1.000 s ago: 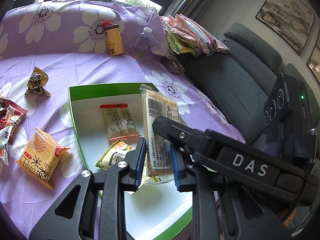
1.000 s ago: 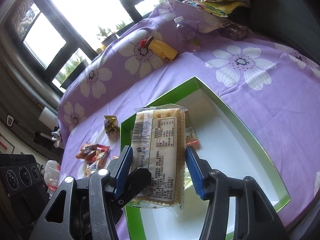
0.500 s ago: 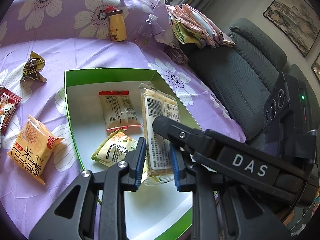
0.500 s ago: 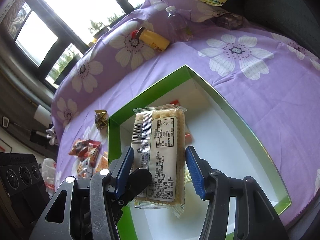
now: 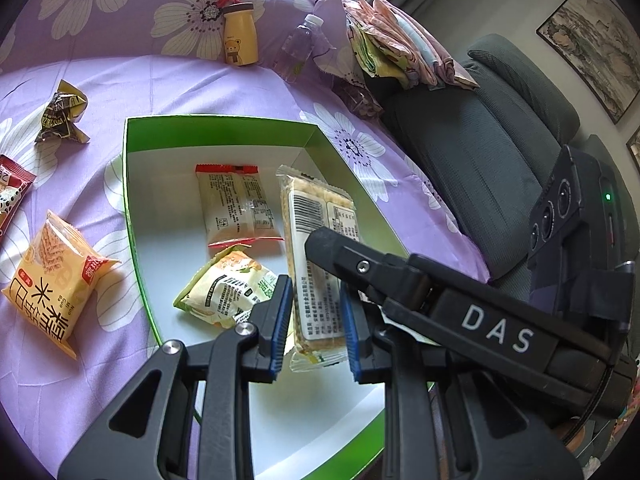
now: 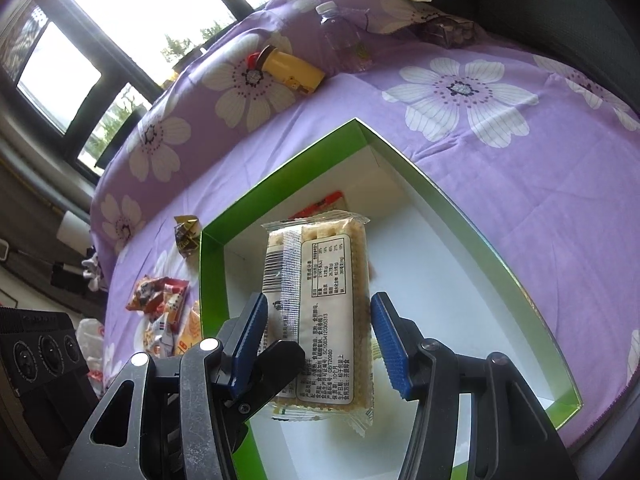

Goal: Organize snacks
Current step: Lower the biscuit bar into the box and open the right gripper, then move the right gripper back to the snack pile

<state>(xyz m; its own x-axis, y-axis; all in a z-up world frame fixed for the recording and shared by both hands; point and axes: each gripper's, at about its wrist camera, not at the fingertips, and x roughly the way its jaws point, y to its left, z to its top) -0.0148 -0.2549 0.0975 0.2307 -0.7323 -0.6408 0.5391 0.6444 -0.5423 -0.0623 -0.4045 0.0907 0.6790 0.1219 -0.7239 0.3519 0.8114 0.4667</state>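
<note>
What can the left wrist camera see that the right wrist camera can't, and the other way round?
Only the left wrist view shows the framed painting on the wall. Only the right wrist view shows the bright windows. Both show the cracker packet hanging over the green box, the yellow bottle and the crumpled wrapper. The left tongs appear to clamp the packet, while the right tongs flank it with gaps showing.
</note>
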